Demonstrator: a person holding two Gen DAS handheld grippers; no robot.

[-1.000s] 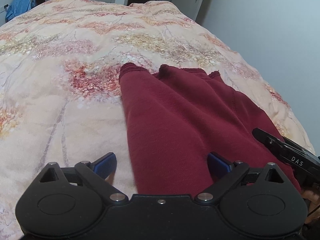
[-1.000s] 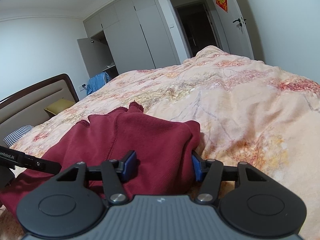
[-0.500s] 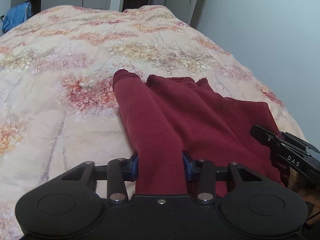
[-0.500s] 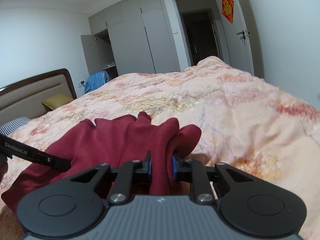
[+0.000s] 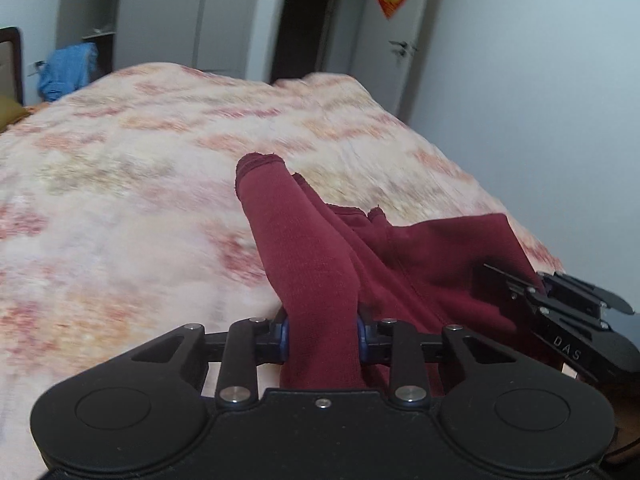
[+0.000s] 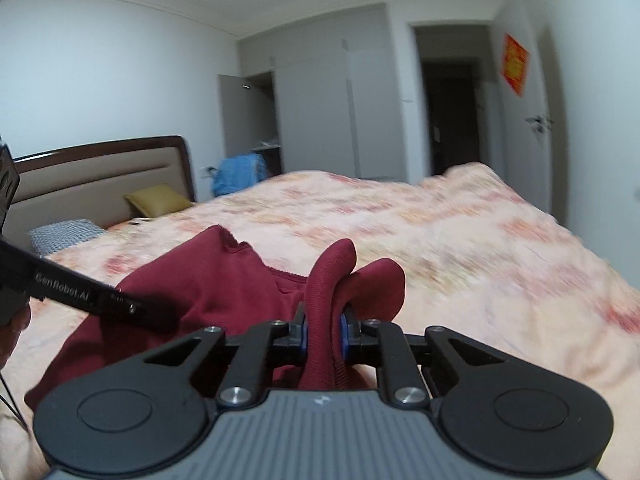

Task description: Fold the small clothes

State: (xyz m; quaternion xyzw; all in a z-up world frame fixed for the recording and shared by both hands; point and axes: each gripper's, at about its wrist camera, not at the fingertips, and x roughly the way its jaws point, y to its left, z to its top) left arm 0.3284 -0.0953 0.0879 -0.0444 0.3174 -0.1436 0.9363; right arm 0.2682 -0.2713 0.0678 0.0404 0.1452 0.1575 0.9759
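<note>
The dark red garment [image 5: 400, 256] lies on the bed [image 5: 140, 184], near the bed's right edge as the left wrist view shows it, with its far end reaching toward the middle of the quilt. It is bunched into long ridges rather than spread flat, which suggests each hand has pinched up an end of one side so that side can be carried over and laid on the rest as a fold

The left tongs [image 5: 322, 334] have a thick roll of the red cloth between the blue pads [image 5: 283, 338]. Their jaws are closing on it, only partly open, and the pads press the cloth from both sides, so the garment is gripped there. The roll runs away from the tongs in a raised ridge, which fits a lift off the quilt

The right tongs [image 6: 323, 338] stand nearly closed, clamped on a thinner pinch of the same cloth, which stands up in a loop just beyond the pads [image 6: 303, 336]. In the right wrist view the left tool crosses the lower left, beside the red cloth

Both ends of one side seem secured, so the fold itself is judged not yet made; the loose middle may sag or crease when carried
</note>
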